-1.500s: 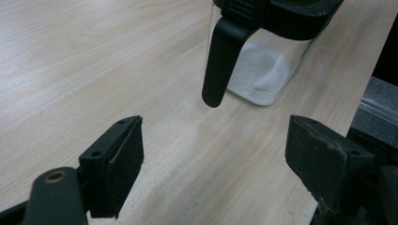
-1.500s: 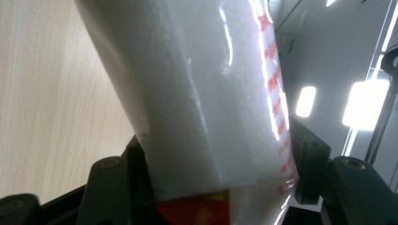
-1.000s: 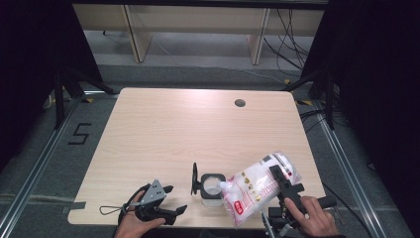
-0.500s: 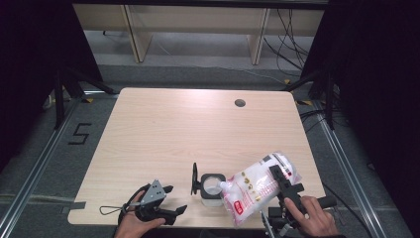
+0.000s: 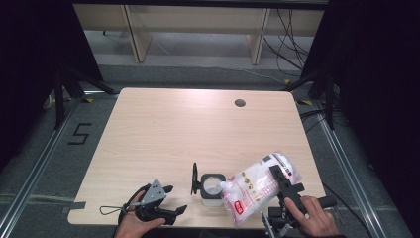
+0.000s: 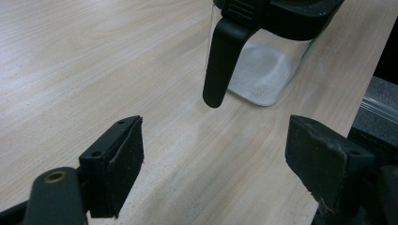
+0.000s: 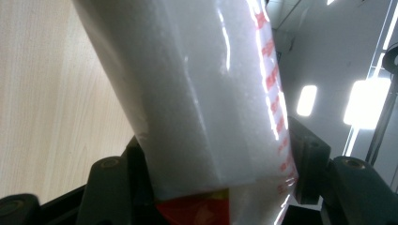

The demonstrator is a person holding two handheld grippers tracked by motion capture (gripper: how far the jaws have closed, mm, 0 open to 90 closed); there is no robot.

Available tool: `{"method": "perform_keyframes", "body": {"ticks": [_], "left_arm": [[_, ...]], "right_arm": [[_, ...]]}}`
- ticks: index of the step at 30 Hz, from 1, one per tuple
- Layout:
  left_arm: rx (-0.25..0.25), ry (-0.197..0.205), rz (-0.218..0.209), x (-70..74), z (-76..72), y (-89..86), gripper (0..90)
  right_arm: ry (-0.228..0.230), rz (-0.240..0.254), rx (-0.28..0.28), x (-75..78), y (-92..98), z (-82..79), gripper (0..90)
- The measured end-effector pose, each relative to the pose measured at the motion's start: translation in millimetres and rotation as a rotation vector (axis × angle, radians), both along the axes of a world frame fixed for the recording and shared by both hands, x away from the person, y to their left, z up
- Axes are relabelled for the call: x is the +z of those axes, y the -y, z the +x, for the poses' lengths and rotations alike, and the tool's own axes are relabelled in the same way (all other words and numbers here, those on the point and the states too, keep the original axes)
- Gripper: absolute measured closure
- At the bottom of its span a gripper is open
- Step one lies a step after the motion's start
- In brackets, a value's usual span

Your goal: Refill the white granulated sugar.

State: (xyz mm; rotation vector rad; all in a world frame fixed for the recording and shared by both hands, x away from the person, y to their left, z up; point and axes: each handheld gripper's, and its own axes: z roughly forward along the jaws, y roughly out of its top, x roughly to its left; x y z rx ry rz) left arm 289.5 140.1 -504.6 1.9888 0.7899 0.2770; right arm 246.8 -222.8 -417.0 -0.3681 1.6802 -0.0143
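A clear square container (image 5: pixel 212 187) with a black rim and a black hinged lid standing up at its left sits near the table's front edge; white powder lies in its bottom (image 6: pixel 263 70). A plastic bag of white powder (image 5: pixel 257 186) with red print is tilted, its spout at the container's mouth. My right gripper (image 5: pixel 283 179) is shut on the bag (image 7: pixel 206 93), both jaws pressed against its sides. My left gripper (image 5: pixel 171 201) rests at the front left, open, empty, pointing toward the container; its fingers (image 6: pixel 117 164) stand wide apart.
The wooden table (image 5: pixel 188 129) has a round cable hole (image 5: pixel 240 103) at the back right. Black frame legs and cables stand on the grey floor beyond. The table's front edge runs close under both hands.
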Motion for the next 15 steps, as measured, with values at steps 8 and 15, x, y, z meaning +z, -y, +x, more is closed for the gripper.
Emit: {"method": "perform_keyframes", "body": {"ticks": [8, 15], "left_arm": [[0.000, 0.002, -0.002, -0.3, 0.2, 0.2, 19.3], [0.000, 0.002, -0.003, -0.3, 0.1, 0.1, 19.3]], "right_arm": [[-0.001, 0.017, -0.006, -0.5, 1.3, -0.4, 41.8], [-0.008, 0.033, -0.014, -2.8, 1.9, -0.5, 41.8]]}}
